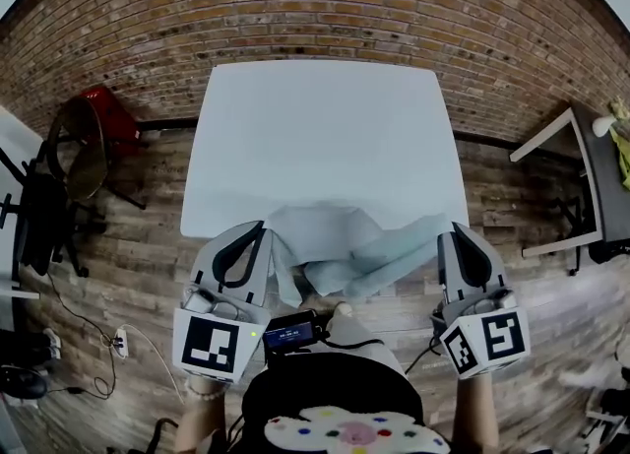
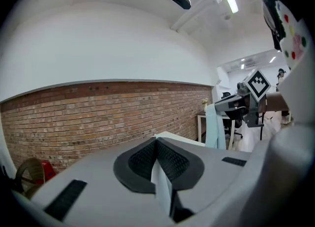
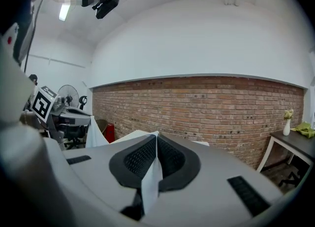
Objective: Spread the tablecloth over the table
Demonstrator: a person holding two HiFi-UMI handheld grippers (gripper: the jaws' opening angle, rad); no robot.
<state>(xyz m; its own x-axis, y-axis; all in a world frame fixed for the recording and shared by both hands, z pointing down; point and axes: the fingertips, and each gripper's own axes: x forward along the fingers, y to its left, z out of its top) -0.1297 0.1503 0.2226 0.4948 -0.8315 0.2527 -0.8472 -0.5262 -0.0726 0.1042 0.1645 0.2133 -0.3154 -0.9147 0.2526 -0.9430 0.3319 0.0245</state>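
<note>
Tablecloth (image 1: pixel 340 250), pale blue, bunched in loose folds over near edge of white table (image 1: pixel 325 127). Left gripper (image 2: pixel 156 141) clamped on one cloth edge, right gripper (image 3: pixel 156 136) clamped on another, thin fold pinched between black pads (image 2: pixel 140 159) of each. Brick wall (image 1: pixel 325 9) beyond table.

Head overhead; gripper views roughly level, sharing wall (image 1: pixel 325 9).

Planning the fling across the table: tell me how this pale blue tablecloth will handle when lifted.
Likely floppy: the tablecloth sags in folds between the left hand-held gripper and the right hand-held gripper. Probably light: each holds it by only a thin pinched edge. It may slide readily on the smooth table.
</note>
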